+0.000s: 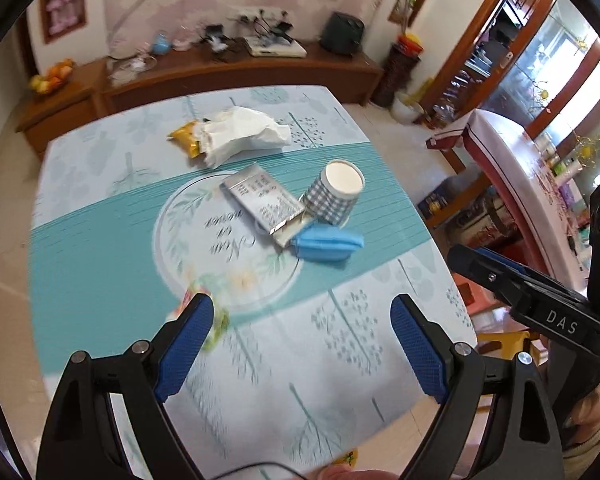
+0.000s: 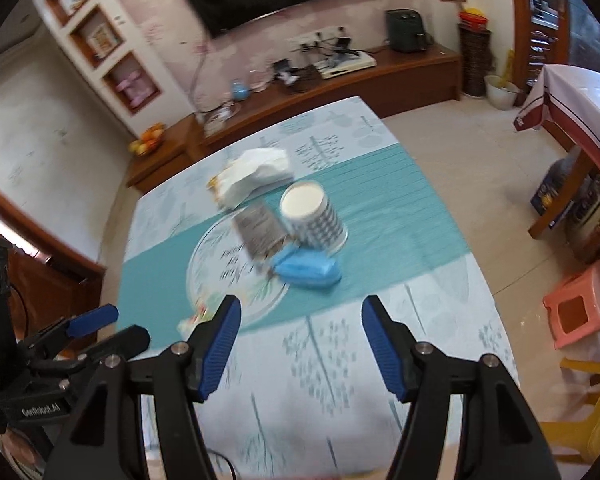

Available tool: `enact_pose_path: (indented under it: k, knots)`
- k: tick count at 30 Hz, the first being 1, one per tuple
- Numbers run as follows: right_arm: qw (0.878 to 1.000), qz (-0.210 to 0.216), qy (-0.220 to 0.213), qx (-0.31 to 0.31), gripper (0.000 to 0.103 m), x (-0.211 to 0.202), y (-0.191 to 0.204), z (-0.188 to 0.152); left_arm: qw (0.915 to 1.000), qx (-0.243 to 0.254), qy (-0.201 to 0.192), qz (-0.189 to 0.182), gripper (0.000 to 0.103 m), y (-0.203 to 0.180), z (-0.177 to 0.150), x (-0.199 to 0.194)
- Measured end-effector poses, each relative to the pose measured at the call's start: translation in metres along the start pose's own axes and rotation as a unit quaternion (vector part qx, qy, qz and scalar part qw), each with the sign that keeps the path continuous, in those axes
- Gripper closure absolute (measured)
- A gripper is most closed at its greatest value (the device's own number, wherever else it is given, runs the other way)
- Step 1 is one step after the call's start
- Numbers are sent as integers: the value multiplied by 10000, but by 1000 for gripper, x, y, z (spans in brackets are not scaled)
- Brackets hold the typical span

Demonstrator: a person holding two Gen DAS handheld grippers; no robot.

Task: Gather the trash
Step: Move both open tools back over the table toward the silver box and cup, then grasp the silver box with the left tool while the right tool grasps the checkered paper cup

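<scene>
Trash lies in the middle of a table with a teal and pale blue cloth. An upside-down checked paper cup stands beside a silver packet and a crumpled blue face mask. Farther back are a white crumpled bag and a yellow wrapper. A small colourful wrapper lies near the front. My left gripper hovers open above the near part of the table, nothing between its fingers. My right gripper is open and empty too.
A wooden sideboard with clutter runs behind the table. To the right stand another covered table, a pink stool and a yellow stool. Tiled floor lies between them.
</scene>
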State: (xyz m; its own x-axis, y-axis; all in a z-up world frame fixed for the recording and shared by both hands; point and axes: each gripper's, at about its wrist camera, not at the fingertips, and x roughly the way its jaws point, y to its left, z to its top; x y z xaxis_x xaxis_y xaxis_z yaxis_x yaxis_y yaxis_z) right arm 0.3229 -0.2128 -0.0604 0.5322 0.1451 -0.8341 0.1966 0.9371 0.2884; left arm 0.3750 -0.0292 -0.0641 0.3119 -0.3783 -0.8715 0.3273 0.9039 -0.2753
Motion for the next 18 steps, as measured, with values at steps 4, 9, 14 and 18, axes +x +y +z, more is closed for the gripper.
enact_pose_path:
  k: [4,9,14,18]
  knots:
    - [9996,-272,-63,7,39,37,10,29,9982,-434,284,-284,14,28,35,43]
    - [9988,-477,13,-115,36,86,25,54,9938,-991,375,-342,14,62,61,81]
    - [9962,-803,302,-129,36,136,26,63,9921,-1137,448,-294,14,83,77,106]
    - [9936,-1043,434,-90,36,158,19,61,9905,-1220,520,-353,14,87,86,124]
